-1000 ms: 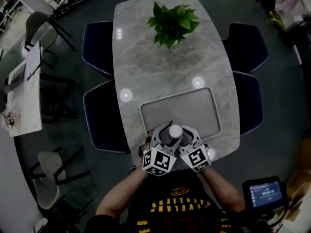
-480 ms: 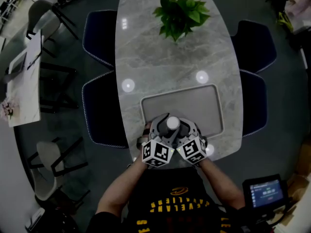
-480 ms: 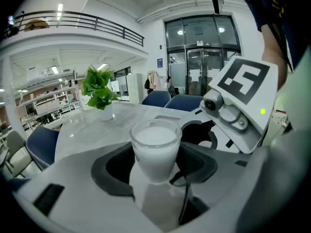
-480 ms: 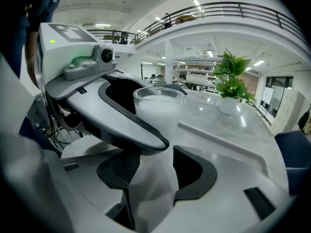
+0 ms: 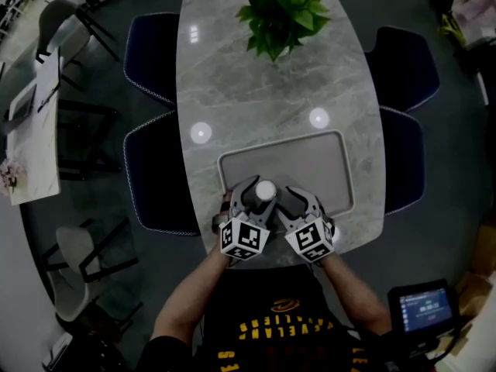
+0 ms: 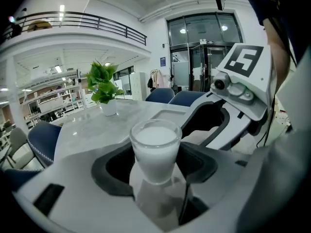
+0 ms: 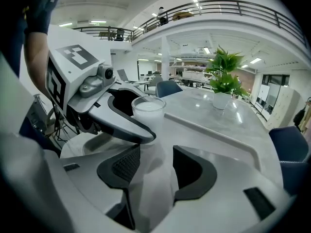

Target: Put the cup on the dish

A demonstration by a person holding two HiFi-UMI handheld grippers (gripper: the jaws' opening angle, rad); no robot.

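**Grippers and cup edge forward over the dish**

Head view: left gripper [image 5: 256, 195] carries the cup [image 5: 265, 190], dish [image 5: 325, 165] beneath and ahead.
Left gripper view: jaws clamp the cup upright; lower it level.
Right gripper view: right gripper [image 7: 154, 161] stands parted, empty.

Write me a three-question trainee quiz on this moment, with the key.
1. True or false: the right tongs hold something between their jaws.
2. What stands at the far end of the table? A) a potted plant B) a laptop C) a kettle
3. Fill in: the left tongs are shut on the ___.

Key: 1 false, the jaws stand apart and empty; 2 A; 3 cup.
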